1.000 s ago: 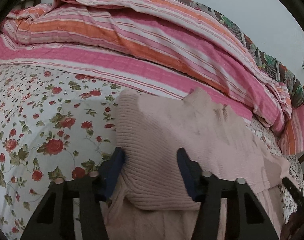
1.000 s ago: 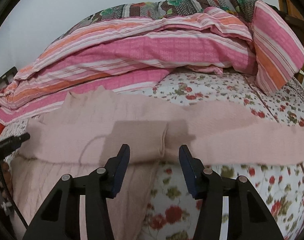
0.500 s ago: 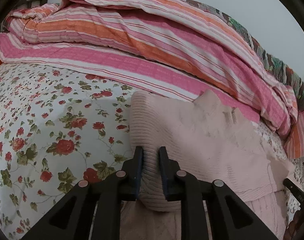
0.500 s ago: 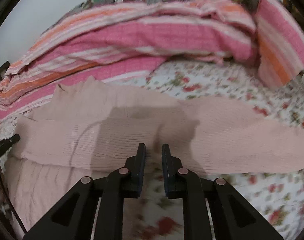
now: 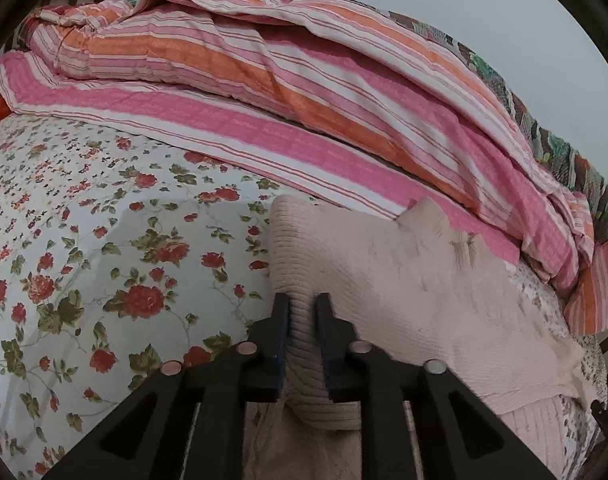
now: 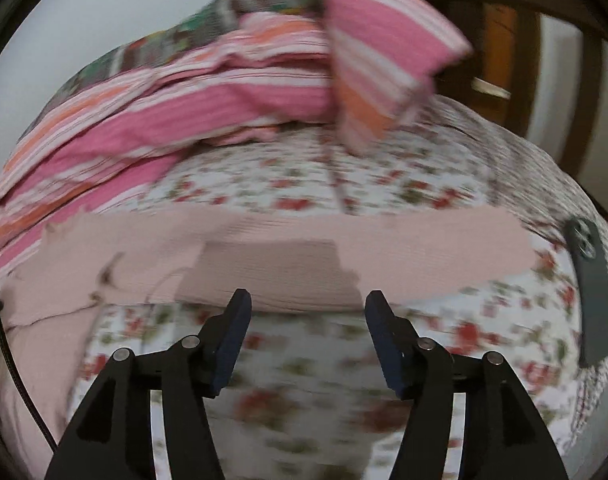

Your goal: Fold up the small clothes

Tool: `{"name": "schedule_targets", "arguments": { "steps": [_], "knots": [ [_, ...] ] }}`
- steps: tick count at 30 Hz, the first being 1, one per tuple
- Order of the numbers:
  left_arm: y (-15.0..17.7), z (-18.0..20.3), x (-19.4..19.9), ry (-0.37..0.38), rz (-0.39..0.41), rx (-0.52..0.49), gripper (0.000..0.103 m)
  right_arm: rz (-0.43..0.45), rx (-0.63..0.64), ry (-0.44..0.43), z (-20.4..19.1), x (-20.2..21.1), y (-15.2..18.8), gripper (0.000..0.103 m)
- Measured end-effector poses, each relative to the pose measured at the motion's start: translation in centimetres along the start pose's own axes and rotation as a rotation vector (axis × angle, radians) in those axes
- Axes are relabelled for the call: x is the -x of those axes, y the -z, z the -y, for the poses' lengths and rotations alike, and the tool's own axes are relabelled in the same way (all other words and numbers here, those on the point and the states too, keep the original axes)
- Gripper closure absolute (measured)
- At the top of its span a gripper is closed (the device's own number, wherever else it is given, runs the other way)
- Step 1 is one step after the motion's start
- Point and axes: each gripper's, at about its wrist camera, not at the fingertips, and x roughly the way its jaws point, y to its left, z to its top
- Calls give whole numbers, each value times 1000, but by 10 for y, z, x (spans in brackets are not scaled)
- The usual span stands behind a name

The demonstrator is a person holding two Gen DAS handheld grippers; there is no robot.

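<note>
1. Left tongs: clenched on a folded ribbed edge of the sweater; the knit bulges out below the two fingers.
2. Right tongs: released, fingers wide apart, poised just near of the sweater; nothing lies between them. This view is blurred.
3. Sweater: pale pink knit, spread on the bed. In the left view it runs from the tongs toward the far right, its far edge reaching the quilt. In the right view one long sleeve stretches across the bed from left to right, with the tongs' shadow falling on its middle.
4. Bed: covered by a white sheet with red roses, bare to the left of the sweater.
5. Quilt: pink, orange and white stripes, heaped along the far side of the bed.
6. Dark flat device: lies on the bed at the right, beyond the sleeve end; its kind cannot be told.
</note>
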Motion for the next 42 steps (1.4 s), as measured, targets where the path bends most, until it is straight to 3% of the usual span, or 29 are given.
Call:
{"name": "schedule_targets", "arguments": {
  "steps": [2, 5, 11, 18, 19, 20, 22, 29, 34, 42],
  "knots": [
    [1, 3, -1, -16, -5, -17, 70, -18, -57, 17, 26, -3, 2, 37],
    [2, 6, -8, -13, -34, -39, 60, -25, -135, 23, 56, -9, 5, 37],
    [4, 12, -10, -21, -33, -67, 54, -3, -203, 9, 84, -22, 3, 37],
    [4, 14, -13, -20, -39, -75, 52, 22, -195, 78, 86, -39, -16, 37],
    [4, 14, -13, -19, -39, -75, 51, 22, -188, 106, 85, -42, -20, 46],
    [4, 14, -13, -19, -39, -74, 51, 23, -174, 139, 84, -44, -22, 66],
    [4, 13, -13, -13, -40, -70, 51, 10, -110, 206, 77, -48, -28, 91],
    [4, 11, -11, 8, -45, -69, 46, 87, 54, 309, 32, -26, -46, 96],
    [4, 9, -3, 25, -51, -68, 38, 150, 123, 292, -18, 3, -62, 96],
    [5, -9, 20, 60, -33, -57, 37, 247, 285, 194, -142, 42, -67, 97]
  ]
}}
